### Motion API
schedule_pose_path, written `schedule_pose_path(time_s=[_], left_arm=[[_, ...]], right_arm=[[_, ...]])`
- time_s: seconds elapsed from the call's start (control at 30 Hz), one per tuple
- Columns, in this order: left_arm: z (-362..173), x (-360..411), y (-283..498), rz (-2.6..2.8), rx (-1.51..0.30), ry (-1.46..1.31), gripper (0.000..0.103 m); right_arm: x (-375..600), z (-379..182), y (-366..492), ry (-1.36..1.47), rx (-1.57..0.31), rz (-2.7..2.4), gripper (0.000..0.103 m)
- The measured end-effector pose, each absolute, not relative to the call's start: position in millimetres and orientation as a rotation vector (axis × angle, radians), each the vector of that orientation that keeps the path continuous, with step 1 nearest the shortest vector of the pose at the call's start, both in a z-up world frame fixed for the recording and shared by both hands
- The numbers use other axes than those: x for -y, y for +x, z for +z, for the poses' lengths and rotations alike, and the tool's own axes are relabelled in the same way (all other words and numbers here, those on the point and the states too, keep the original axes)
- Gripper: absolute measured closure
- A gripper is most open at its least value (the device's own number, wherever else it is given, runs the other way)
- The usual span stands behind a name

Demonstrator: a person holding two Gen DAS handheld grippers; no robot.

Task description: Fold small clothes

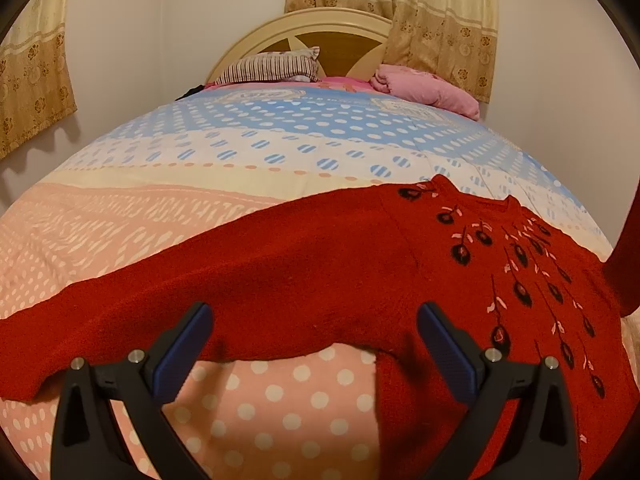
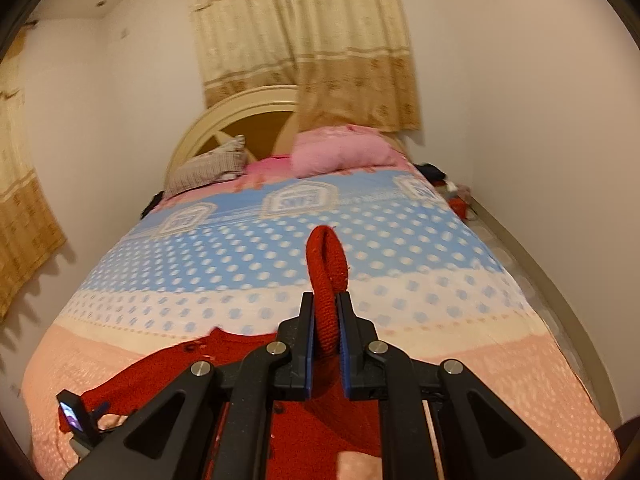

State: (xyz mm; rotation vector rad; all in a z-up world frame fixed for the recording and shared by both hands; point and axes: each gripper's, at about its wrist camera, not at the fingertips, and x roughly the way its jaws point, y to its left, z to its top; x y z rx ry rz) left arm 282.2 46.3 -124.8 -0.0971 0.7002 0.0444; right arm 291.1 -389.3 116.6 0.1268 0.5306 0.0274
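A red knit sweater (image 1: pixel 320 264) with black and pink flower embroidery lies spread flat on the bed, one sleeve stretched out to the left. My left gripper (image 1: pixel 314 320) is open, its blue-padded fingers (image 1: pixel 188 344) just above the sleeve's near edge, holding nothing. My right gripper (image 2: pixel 325 312) is shut on the sweater's other sleeve cuff (image 2: pixel 328 272), lifted above the bed; the cuff sticks up in a loop between the fingers. The sweater body (image 2: pixel 168 368) lies below and to the left. The lifted sleeve shows at the right edge of the left wrist view (image 1: pixel 628 264).
The bed has a dotted quilt (image 1: pixel 280 144) in pink, cream and blue. A striped pillow (image 1: pixel 272 66) and a pink bundle (image 1: pixel 432 88) lie by the headboard (image 1: pixel 320 28). Walls and curtains (image 2: pixel 304 40) surround the bed. The left gripper's body shows in the right wrist view (image 2: pixel 76 416).
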Motion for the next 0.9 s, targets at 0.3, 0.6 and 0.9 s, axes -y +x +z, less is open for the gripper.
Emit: schedule_pose_path(time_s=[0.3,0.6,0.9], left_arm=[[-128.1,-53.2,282.5,0.048,-0.710,-0.131,0.000],[-130.2,-56.2,281.9,0.047,-0.714,-0.149,0.000],[-132.1,-52.5,282.6,0.052,-0.716,-0.128,0.000]], right_arm=[[294.0,122.7,304.0,0.078,-0.518,0.214,0.100],[254.7,30.8,320.0,-0.048,-0.723,0.220,0.025],[246.0,-102.3,356.5,-0.040,-0.986,0.186,0.035]])
